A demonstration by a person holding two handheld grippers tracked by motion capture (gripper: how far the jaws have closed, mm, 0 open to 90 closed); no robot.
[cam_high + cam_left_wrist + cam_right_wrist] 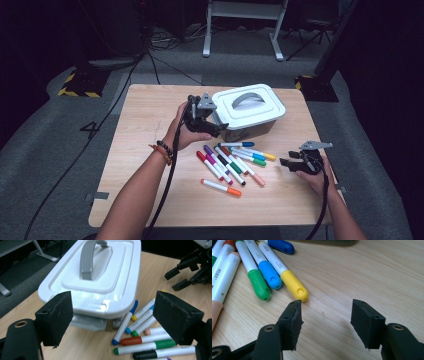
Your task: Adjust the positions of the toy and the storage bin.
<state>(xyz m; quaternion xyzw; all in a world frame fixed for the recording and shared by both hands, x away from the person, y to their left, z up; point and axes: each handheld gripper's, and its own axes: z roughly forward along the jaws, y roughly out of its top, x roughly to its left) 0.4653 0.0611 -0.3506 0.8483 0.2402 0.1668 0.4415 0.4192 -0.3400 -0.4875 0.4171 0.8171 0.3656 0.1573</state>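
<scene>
**Left gripper lines up on the lidded box**

Left gripper [212, 126], released, faces the white box [248, 111] near the bench's far edge, likely to unlatch it. Right gripper [289, 164], released, waits beside the markers [232, 164] mid-bench.

Grey carpet floor [60, 150], dark room, white frame legs [242, 25], perhaps a desk, black cables [160, 65]
</scene>
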